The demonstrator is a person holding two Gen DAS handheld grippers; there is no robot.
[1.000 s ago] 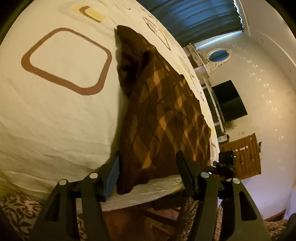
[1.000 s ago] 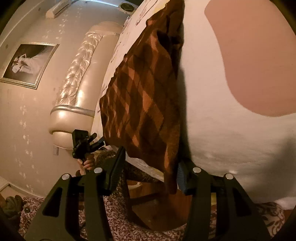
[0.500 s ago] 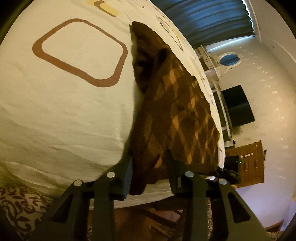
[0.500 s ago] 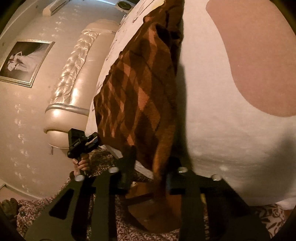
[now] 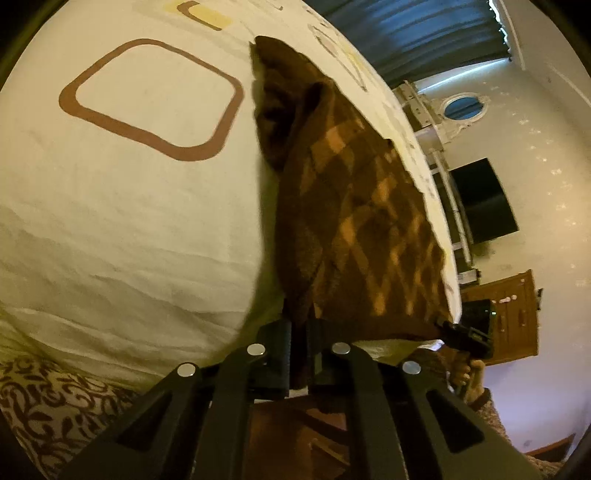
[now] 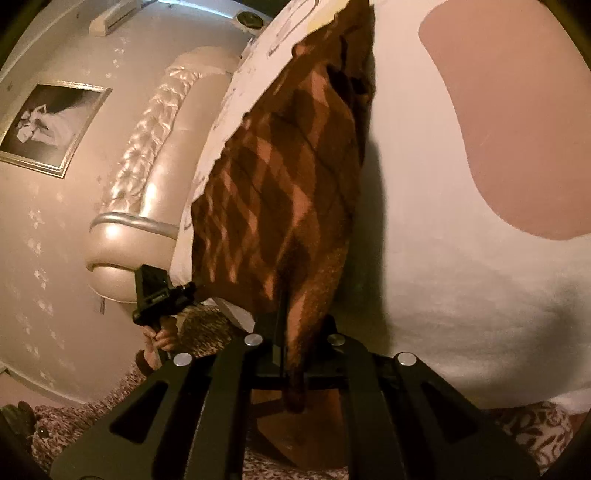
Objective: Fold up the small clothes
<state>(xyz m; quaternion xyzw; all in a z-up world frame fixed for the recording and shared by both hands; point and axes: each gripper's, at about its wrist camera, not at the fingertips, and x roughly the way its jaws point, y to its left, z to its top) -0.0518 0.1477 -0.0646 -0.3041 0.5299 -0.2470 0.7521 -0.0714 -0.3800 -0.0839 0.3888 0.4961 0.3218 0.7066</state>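
Observation:
A brown garment with an orange diamond check [image 5: 362, 206] lies lengthwise on the white bed sheet [image 5: 129, 229], its near hem hanging at the bed's edge. My left gripper [image 5: 299, 332] is shut on the hem's left corner. In the right wrist view the same garment [image 6: 284, 192] runs away from me, and my right gripper [image 6: 295, 332] is shut on the hem's other corner, with a strip of cloth drooping below the jaws. Each view shows the other gripper [image 5: 469, 328] [image 6: 159, 295] held in a hand at the opposite corner.
The sheet carries a brown rounded-square print [image 5: 151, 99] and a pink patch [image 6: 517, 122]. A padded headboard [image 6: 136, 206] and framed picture [image 6: 48, 125] lie left in the right view. A dark screen [image 5: 484, 199], wooden cabinet [image 5: 509, 314] and curtain [image 5: 406, 29] stand beyond the bed.
Both grippers went from wide open around the hem corners to shut on them. The hands themselves barely shifted.

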